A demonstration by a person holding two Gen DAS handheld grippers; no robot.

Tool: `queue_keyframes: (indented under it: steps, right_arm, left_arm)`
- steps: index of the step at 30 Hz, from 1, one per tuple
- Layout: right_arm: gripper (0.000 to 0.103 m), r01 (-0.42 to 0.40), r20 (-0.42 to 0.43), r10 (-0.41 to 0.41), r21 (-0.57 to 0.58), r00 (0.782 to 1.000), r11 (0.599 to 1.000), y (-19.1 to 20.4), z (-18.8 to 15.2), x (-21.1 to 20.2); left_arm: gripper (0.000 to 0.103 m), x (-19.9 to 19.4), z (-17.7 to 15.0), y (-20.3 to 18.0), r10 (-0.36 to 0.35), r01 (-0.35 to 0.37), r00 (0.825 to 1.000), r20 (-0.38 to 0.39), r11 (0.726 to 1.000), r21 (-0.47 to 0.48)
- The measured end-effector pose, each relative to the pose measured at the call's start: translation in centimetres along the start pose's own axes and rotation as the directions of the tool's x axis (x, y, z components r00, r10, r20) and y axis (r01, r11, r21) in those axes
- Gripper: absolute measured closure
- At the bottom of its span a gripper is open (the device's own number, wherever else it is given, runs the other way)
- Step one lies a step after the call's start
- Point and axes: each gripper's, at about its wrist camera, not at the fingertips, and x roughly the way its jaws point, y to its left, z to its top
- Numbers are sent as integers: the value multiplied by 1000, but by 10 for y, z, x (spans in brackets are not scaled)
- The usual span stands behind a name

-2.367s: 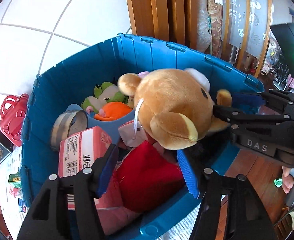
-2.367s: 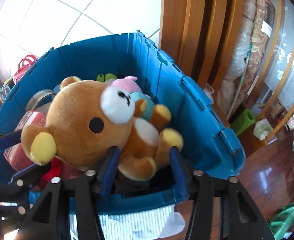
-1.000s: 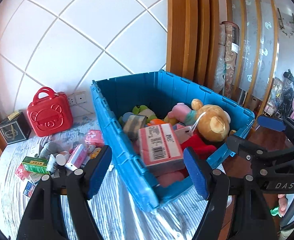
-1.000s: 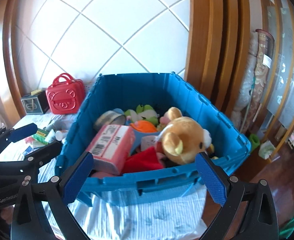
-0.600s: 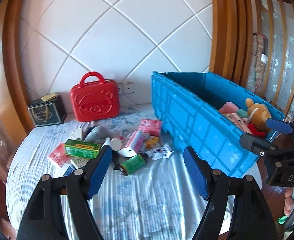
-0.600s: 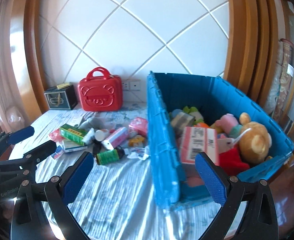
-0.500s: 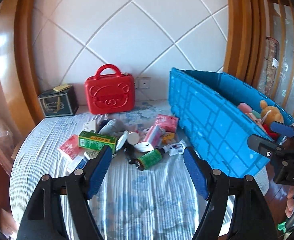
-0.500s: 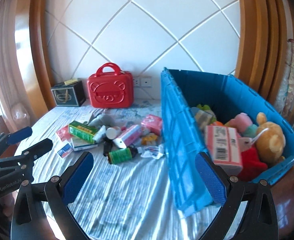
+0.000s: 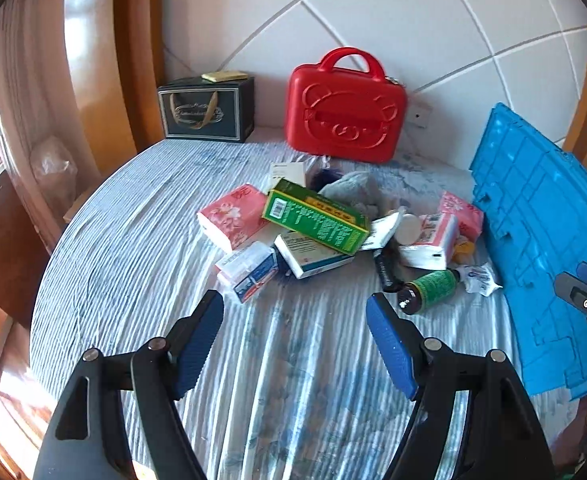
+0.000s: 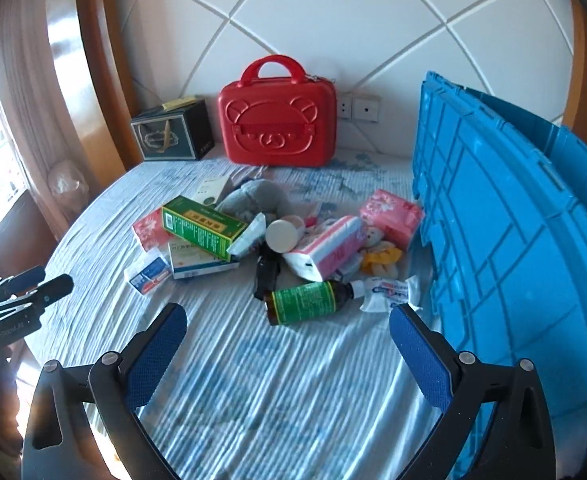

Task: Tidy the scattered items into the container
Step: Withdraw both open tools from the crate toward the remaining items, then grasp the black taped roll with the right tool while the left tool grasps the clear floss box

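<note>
A pile of scattered items lies on the striped bedsheet (image 9: 141, 240): a green box (image 9: 313, 220) (image 10: 201, 226), a brown bottle with a green label (image 9: 431, 290) (image 10: 307, 302), pink tissue packs (image 9: 233, 216) (image 10: 391, 214), a white medicine box (image 9: 311, 254), a grey plush (image 10: 257, 196) and a white-lidded jar (image 10: 281, 236). The blue container (image 9: 541, 232) (image 10: 505, 248) stands at the right; only its outer wall shows. My left gripper (image 9: 295, 344) is open and empty, short of the pile. My right gripper (image 10: 287, 352) is open and empty, just before the bottle.
A red bear-faced case (image 9: 345, 114) (image 10: 277, 122) and a black gift box (image 9: 207, 110) (image 10: 173, 132) stand against the tiled wall. Wooden frames flank the bed. The bed's edge curves at the left.
Both grippers let go of the brown teddy bear in the container, opened, drew back and swung left to face the pile on the bed.
</note>
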Motion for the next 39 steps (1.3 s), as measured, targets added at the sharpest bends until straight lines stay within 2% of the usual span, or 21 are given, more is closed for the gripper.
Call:
queue_keyframes:
  steps: [4, 8, 16, 21, 26, 28, 32, 33, 34, 36, 39]
  right_arm:
    - [0, 3, -88, -1, 22, 996, 1000, -3, 0, 50]
    - [0, -10, -159, 12, 13, 987, 1000, 4, -2, 90]
    - [0, -13, -235, 34, 91, 971, 996, 27, -5, 140]
    - [2, 29, -253, 2, 116, 967, 993, 43, -2, 171]
    - [19, 71, -280, -33, 128, 959, 989, 51, 6, 208]
    - [25, 92, -297, -48, 135, 954, 987, 51, 9, 226]
    - [27, 146, -345, -89, 145, 934, 979, 45, 8, 262]
    - [33, 157, -358, -96, 146, 929, 977, 43, 8, 271]
    - [47, 164, -372, -98, 150, 923, 975, 41, 7, 280]
    - [59, 179, -391, -106, 153, 914, 972, 39, 5, 294]
    - [67, 177, -406, -107, 139, 908, 974, 44, 4, 300]
  left_arm:
    - [30, 34, -6, 28, 48, -52, 996, -69, 997, -53]
    - [30, 62, -9, 42, 75, -79, 991, -110, 996, -40]
    - [30, 130, 5, 56, 20, -12, 984, -177, 999, 47]
    - [30, 175, 14, 59, -22, 46, 975, -223, 993, 106]
    - [32, 211, 16, 58, -32, 80, 959, -281, 984, 161]
    - [34, 224, 14, 57, -42, 100, 946, -322, 981, 165]
    - [56, 245, 6, 52, -61, 133, 918, -392, 978, 162]
    - [57, 246, 6, 50, -66, 138, 918, -390, 977, 160]
    - [58, 246, 6, 48, -70, 141, 920, -385, 977, 159]
    - [61, 244, 8, 43, -78, 146, 922, -380, 977, 153]
    - [66, 238, 8, 35, -103, 164, 921, -375, 977, 135]
